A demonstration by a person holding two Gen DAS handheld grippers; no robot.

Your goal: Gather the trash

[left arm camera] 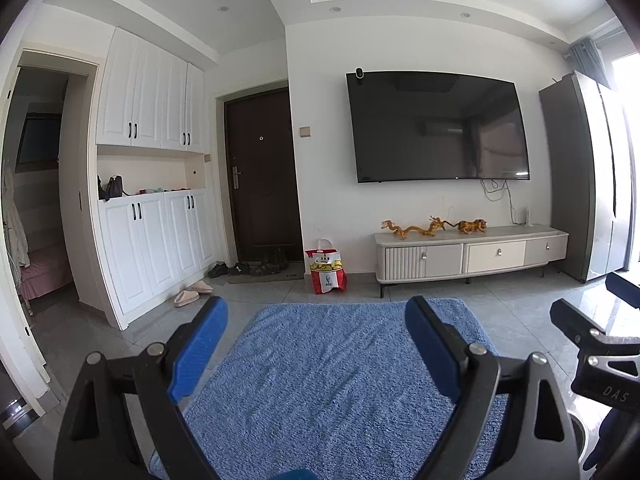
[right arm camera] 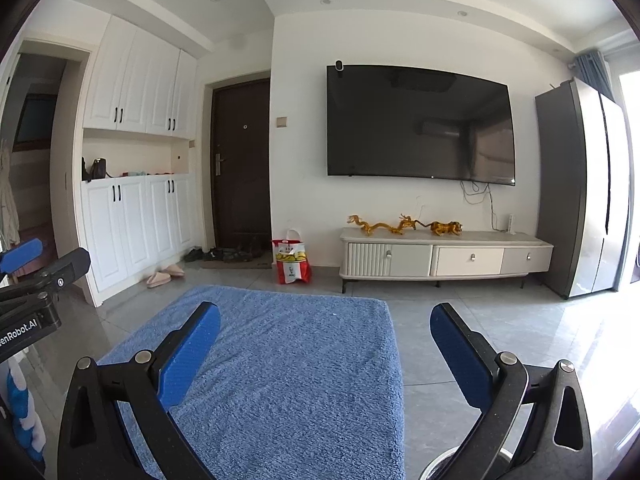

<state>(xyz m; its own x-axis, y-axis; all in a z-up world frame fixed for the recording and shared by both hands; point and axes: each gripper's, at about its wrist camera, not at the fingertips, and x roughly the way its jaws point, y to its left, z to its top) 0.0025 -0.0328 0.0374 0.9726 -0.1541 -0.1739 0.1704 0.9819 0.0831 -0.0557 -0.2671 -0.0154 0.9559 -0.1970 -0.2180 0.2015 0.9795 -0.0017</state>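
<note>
Left gripper point(right arm camera: 24, 256) only in right view.

1. This is a home, the living room beside the entry.
2. A large television point(left arm camera: 438, 126) hangs on the wall above a low media cabinet point(left arm camera: 472, 254) bearing golden dragon figurines point(left arm camera: 412, 229).
3. A dark entrance door point(left arm camera: 260, 176) has shoes point(left arm camera: 256, 268) on its mat and slippers point(left arm camera: 192, 293) nearby.
4. White built-in cupboards point(left arm camera: 152, 184) hold a handbag point(left arm camera: 114, 187) in their niche.
5. A blue shaggy rug point(left arm camera: 332, 380) lies on the tiled floor point(left arm camera: 516, 312).
6. A tall fridge point(left arm camera: 584, 176) stands at the right, and a red-and-white carrier bag point(left arm camera: 326, 268) stands by the door.
</note>
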